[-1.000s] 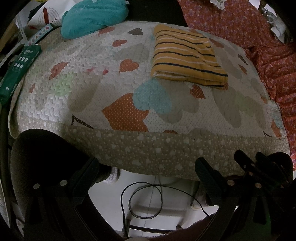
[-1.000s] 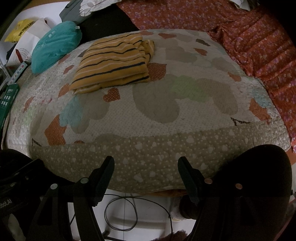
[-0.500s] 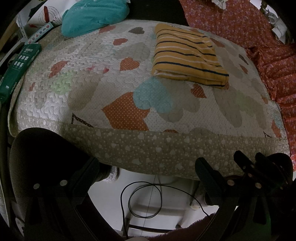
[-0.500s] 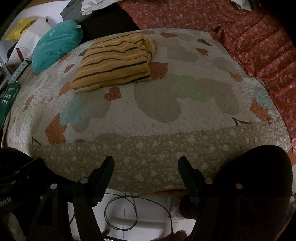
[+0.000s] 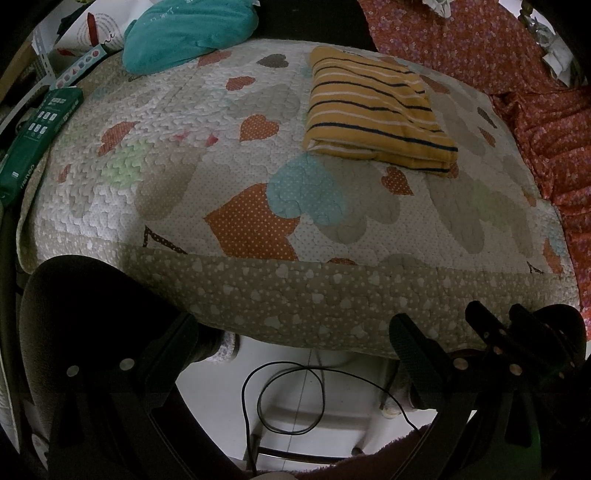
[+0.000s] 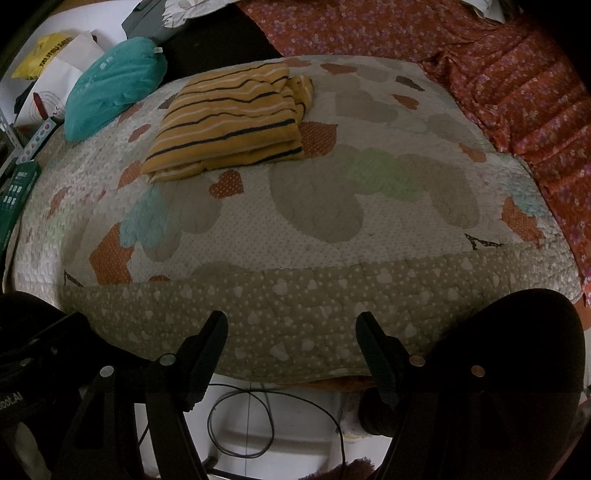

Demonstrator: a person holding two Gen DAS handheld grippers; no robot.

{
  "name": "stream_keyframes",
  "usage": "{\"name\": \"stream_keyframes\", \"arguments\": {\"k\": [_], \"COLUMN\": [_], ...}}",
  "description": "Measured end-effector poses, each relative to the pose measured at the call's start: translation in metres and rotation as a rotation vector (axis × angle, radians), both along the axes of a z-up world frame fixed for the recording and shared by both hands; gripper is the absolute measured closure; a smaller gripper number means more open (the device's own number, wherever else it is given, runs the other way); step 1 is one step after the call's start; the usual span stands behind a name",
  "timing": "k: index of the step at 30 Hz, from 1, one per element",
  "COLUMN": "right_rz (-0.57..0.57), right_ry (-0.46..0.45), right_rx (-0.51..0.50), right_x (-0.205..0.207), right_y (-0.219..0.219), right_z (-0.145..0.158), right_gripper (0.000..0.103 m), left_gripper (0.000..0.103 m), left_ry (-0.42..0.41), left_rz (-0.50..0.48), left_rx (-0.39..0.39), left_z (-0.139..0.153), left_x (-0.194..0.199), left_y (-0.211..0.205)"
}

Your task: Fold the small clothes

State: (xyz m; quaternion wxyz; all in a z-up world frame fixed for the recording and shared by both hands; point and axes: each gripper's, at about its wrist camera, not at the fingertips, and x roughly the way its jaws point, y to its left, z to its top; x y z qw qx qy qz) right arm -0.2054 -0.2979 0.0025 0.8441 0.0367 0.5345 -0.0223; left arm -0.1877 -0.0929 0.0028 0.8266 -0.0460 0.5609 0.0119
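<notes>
Quilt [image 6: 332,229] w/ folded striped top [image 6: 229,122]; green box [image 5: 37,129] text illegible

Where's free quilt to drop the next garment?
Free: front-middle of the quilt, between the folded striped top and the beige border. Also its right side toward the red floral fabric. Crowded: far left, by teal pillow and green box.

Before me: a padded surface under a heart-print quilt [image 5: 258,177] with a taupe dotted border. At its far left corner, a teal cushion [image 5: 188,31]; along its left edge, a green box [image 5: 35,140]. Right edge: red floral cloth [image 6: 517,92]. Below: pale floor, looped black cable [image 5: 291,398]. Dim light.
</notes>
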Motion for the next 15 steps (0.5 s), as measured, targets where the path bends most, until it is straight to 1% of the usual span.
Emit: {"name": "stream_keyframes", "arguments": {"k": [9,12,15], "right_rz": [-0.001,-0.002,-0.001], "right_ry": [0.000,0.002,0.002], "right_rx": [0.000,0.000,0.001], "right_x": [-0.0002,-0.0007,-0.0010], "right_y": [0.0006,0.0012,0.0020], "right_z": [0.0000,-0.0001,-0.0006], "right_gripper": [0.027,0.027,0.026], "left_gripper": [0.000,0.000,0.000], "left_ry": [0.003,-0.007,-0.009], "left_rz": [-0.008,-0.017,-0.020], "left_rx": [-0.009,0.006,0.003], "left_z": [-0.0013,-0.0007,-0.0003], "left_x": [0.0007,0.0000,0.0005], "left_y": [0.0037,0.0012,0.0004]}}
